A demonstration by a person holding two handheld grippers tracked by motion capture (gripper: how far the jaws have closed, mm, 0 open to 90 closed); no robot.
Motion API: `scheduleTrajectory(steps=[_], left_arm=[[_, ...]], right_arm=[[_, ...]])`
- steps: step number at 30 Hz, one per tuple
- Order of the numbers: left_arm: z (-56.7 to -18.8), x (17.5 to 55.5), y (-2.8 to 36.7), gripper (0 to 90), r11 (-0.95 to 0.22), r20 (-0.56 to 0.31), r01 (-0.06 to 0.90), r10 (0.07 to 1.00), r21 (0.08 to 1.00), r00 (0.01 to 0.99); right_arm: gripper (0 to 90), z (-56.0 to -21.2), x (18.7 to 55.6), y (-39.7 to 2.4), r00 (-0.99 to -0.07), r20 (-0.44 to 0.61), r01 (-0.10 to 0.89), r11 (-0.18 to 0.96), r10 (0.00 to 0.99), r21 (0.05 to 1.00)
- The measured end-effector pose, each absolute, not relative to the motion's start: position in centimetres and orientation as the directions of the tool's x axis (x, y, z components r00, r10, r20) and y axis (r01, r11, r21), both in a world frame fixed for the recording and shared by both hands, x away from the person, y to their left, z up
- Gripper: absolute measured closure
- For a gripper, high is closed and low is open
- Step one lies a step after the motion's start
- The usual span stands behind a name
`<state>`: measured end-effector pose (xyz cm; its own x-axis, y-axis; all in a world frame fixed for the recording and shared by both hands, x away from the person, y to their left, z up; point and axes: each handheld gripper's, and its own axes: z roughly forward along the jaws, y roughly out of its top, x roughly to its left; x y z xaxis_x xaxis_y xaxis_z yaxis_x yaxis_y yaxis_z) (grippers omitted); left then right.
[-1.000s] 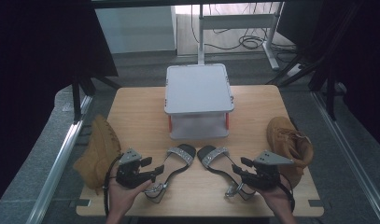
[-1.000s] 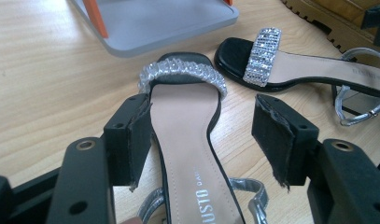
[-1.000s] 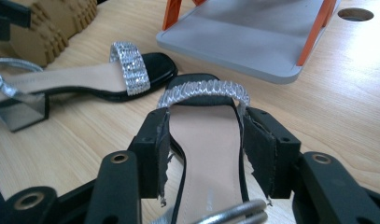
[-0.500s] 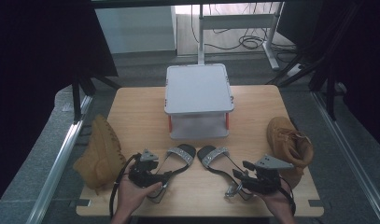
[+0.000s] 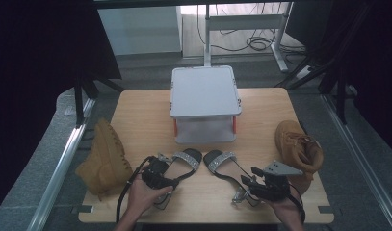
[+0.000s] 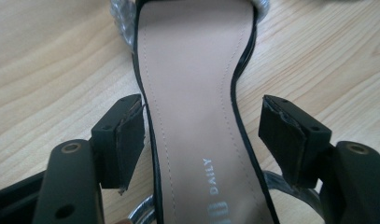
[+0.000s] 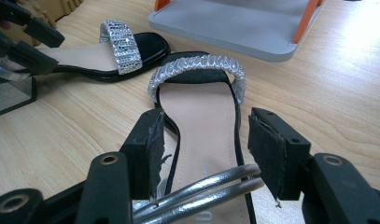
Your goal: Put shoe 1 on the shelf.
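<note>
Left tongs point(image 6: 201, 140), jaws just opening, straddle the left sandal point(image 6: 197, 93) without pressing. Right tongs point(image 7: 204, 154), spread, straddle the right sandal point(image 7: 201, 112); storage box point(image 5: 204, 103) at 12 o'clock on the desk point(image 5: 140, 120).

From where I sit, this looks like a lab or test room set up for recording, not a home. My wooden tabletop point(image 5: 140, 115) is hemmed by black curtains point(image 5: 39, 57) and metal rails point(image 5: 63, 159) along both side edges. Beyond the far edge, cables point(image 5: 251, 43) lie on grey floor under a desk frame point(image 5: 241, 21).
</note>
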<state>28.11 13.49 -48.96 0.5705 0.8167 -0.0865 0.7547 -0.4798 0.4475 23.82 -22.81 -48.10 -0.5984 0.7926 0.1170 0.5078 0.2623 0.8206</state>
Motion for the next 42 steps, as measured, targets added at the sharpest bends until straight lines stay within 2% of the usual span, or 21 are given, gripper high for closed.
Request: scheduleTrajectory(steps=[12,21,26,33,42], left_arm=[[-50.4,29.0,12.4,34.6,-0.48,-0.068,0.806,0.844,0.348,0.532],[-50.5,28.9,12.2,39.2,-0.448,-0.069,0.826,0.865,0.343,0.498],[-50.5,28.8,12.2,39.9,-0.436,-0.073,0.831,0.87,0.346,0.487],[-50.6,28.7,12.3,40.4,-0.417,-0.083,0.837,0.877,0.355,0.472],[-50.6,28.7,12.5,40.4,-0.407,-0.095,0.837,0.879,0.365,0.468]], right_arm=[[46.1,-48.1,23.9,-22.9,-0.594,0.108,0.507,0.266,0.797,0.82],[44.9,-47.7,24.9,-22.0,-0.594,0.056,0.524,0.333,0.803,0.784],[39.0,-47.2,26.7,-20.7,-0.605,0.012,0.573,0.425,0.796,0.701],[34.0,-48.1,29.0,-19.2,-0.642,0.035,0.655,0.524,0.766,0.544],[31.8,-49.3,30.3,-18.0,-0.648,0.066,0.714,0.574,0.759,0.401]])
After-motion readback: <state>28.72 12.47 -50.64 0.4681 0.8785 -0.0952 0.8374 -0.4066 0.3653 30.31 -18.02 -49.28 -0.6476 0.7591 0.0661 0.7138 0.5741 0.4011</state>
